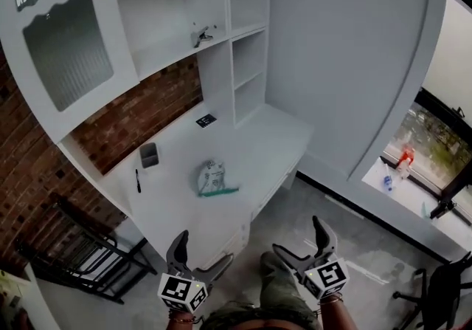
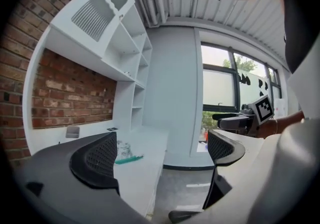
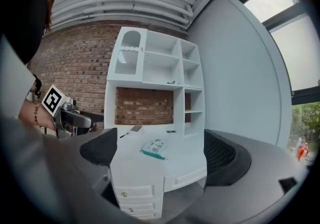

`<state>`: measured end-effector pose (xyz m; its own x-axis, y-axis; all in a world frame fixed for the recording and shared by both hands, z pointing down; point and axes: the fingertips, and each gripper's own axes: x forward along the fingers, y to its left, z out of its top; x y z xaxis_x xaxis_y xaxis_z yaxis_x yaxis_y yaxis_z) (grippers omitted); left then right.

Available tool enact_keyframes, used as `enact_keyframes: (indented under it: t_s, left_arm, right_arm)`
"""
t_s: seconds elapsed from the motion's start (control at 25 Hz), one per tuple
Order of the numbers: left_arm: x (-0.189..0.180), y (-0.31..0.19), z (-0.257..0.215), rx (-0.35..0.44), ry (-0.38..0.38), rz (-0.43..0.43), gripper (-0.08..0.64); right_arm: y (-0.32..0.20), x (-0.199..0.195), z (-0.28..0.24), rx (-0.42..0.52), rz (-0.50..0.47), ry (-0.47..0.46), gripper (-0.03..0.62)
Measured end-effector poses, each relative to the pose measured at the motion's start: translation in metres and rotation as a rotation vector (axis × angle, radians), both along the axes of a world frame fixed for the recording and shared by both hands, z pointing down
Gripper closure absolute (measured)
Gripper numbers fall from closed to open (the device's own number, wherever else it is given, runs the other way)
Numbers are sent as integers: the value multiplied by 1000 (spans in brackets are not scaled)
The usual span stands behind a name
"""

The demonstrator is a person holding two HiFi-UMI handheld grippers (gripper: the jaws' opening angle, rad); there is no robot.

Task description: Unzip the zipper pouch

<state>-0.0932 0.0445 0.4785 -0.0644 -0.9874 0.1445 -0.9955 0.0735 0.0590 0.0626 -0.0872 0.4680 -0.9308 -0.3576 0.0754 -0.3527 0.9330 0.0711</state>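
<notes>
The head view is looking steeply down from high and well back, taking in the white desk (image 1: pixel 258 151) far ahead and the left gripper (image 1: pixel 205 247) and right gripper (image 1: pixel 297 236) near its bottom edge. The left gripper view is sitting low, facing along the desk's front towards the window (image 2: pixel 220 87). The right gripper view is facing the desk's drawers (image 3: pixel 137 193) from farther off. All three are sharing the desk top and the zipper pouch (image 1: pixel 212 177); each gripper view is catching the other gripper.
</notes>
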Motion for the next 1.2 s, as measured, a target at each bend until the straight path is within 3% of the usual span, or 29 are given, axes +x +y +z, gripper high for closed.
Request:
enact_keyframes:
  t_s: [0.16,0.36,0.8,1.2]
  left_arm:
    - [-21,-13,3,-18,-32,-85,-5]
    - [-57,-39,-3,13,37,-259,-5]
    - [-98,-81,-5,15,61,-501,-5]
    - [-118,-105,-3,43,79,-632,-5]
  right_arm:
    - [-34,-38,1,3,-95,21,52]
    - [-89,-89,-6,-7,-210,22,52]
    - [-154,-180,-8,60,-452,60,60]
    - [-185,-228,21,188,-601,149,69]
